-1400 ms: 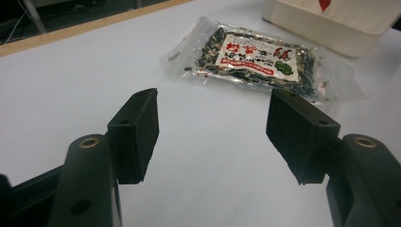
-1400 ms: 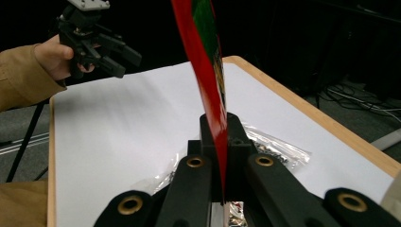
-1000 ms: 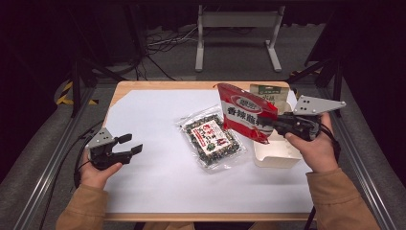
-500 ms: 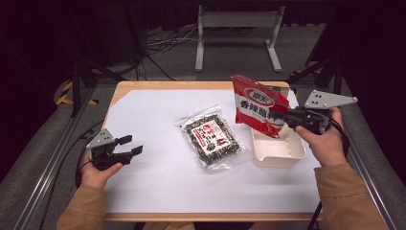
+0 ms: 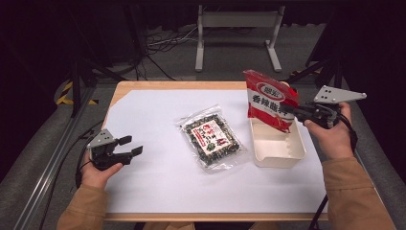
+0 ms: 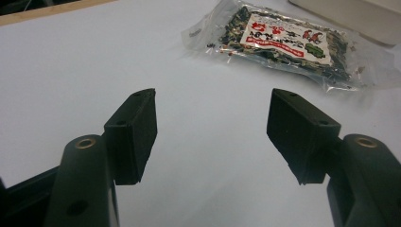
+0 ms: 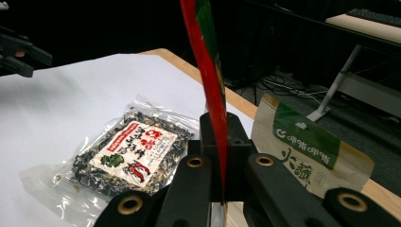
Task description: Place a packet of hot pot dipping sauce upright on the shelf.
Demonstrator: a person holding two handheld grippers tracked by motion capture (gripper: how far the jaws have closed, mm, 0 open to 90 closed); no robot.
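Observation:
My right gripper (image 5: pixel 293 109) is shut on the lower right edge of a red snack bag (image 5: pixel 268 98), which hangs upright above the far end of a white tray (image 5: pixel 280 155). In the right gripper view the red bag (image 7: pixel 211 90) runs edge-on between the jaws of my right gripper (image 7: pixel 223 137). A clear bag of dark snack with a red and white label (image 5: pixel 213 136) lies flat mid-table, left of the tray. My left gripper (image 5: pixel 125 146) rests open near the table's left edge. In the left gripper view nothing is between the pads of my left gripper (image 6: pixel 213 135), and the clear bag (image 6: pixel 283 45) lies ahead.
A white sheet (image 5: pixel 158 182) covers the wooden table. In the right gripper view a brown and green pouch (image 7: pixel 307 151) stands near the table's far edge, just past the gripper, and the left gripper (image 7: pixel 19 47) shows at the top left. Metal frame legs stand beyond the table.
My right gripper has carried the red bag to the right, from beside the clear bag to above the tray. The left hand has stayed put.

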